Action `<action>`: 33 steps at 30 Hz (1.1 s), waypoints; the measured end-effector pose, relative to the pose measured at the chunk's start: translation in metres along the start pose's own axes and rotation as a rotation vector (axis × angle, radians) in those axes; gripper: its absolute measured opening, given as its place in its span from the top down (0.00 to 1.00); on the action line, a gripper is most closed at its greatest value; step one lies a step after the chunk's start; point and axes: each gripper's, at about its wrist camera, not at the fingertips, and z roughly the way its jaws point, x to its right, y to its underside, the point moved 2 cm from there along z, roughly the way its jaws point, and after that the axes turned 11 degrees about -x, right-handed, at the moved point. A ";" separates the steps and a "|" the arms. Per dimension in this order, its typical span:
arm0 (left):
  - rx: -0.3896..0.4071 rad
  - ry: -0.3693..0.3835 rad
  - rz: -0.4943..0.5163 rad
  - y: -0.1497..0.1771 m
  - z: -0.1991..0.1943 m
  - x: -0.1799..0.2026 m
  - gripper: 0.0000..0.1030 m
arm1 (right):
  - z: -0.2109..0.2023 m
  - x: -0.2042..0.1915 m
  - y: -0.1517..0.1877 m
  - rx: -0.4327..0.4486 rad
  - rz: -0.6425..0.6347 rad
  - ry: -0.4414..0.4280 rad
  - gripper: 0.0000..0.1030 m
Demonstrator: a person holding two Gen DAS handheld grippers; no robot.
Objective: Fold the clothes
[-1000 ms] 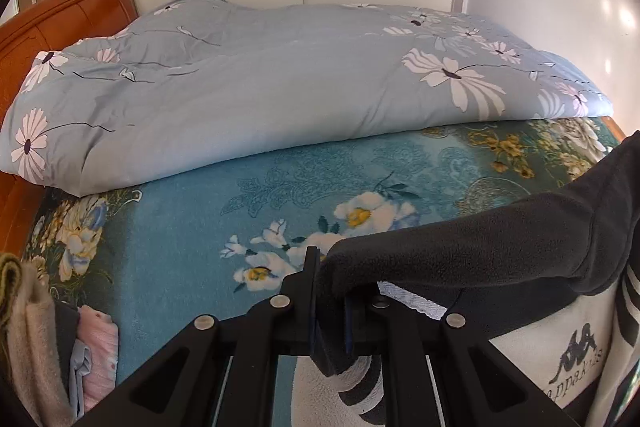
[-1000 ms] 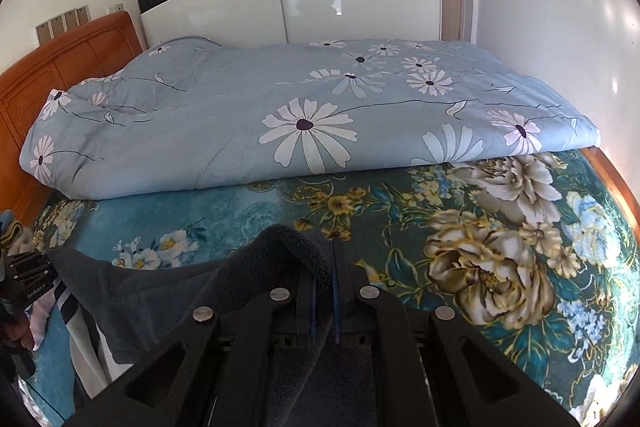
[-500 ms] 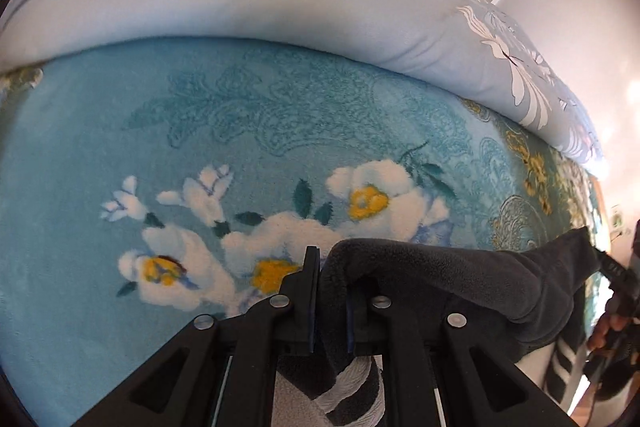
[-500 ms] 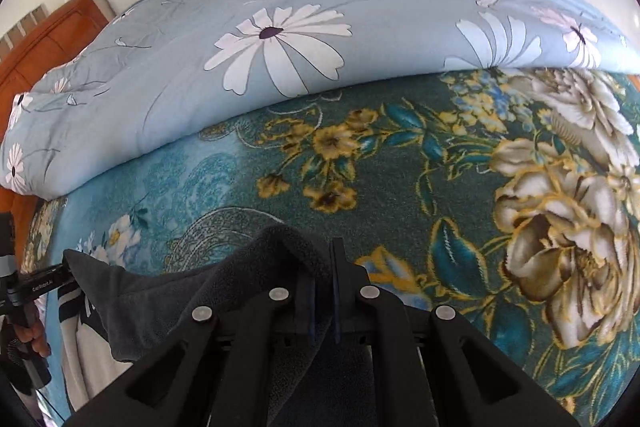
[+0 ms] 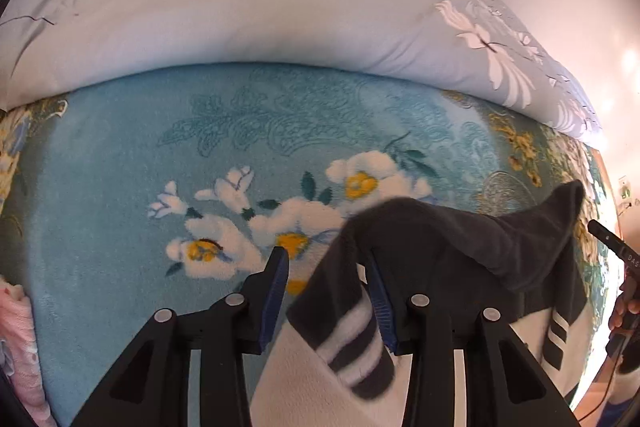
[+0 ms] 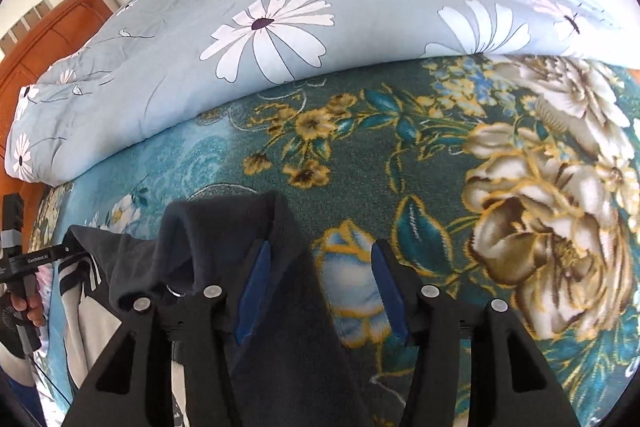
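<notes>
A dark grey and white fleece garment (image 5: 460,247) with striped cuffs lies on the teal floral blanket (image 5: 120,187). My left gripper (image 5: 326,267) is open, its jaws wide apart; the garment's dark edge drapes loosely between them, against the right finger. In the right wrist view the same garment (image 6: 224,227) lies bunched by my right gripper (image 6: 320,267), which is open, with dark cloth lying over the left finger (image 6: 256,275). The other gripper shows at each view's edge, held by a hand.
A rolled pale blue daisy-print duvet (image 6: 320,27) lies across the far side of the bed. An orange wooden headboard (image 6: 52,39) stands at the left. Pink clothing (image 5: 16,347) lies at the left edge of the left wrist view. White wardrobe doors stand behind.
Both grippers lowered toward the blanket with the garment, then opened; the fleece edge they pinched has dropped loose onto the bed.
</notes>
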 end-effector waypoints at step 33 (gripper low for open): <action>0.346 -0.065 -0.045 0.302 -0.083 0.038 0.39 | -0.099 -0.048 0.286 -0.005 -0.285 0.002 0.94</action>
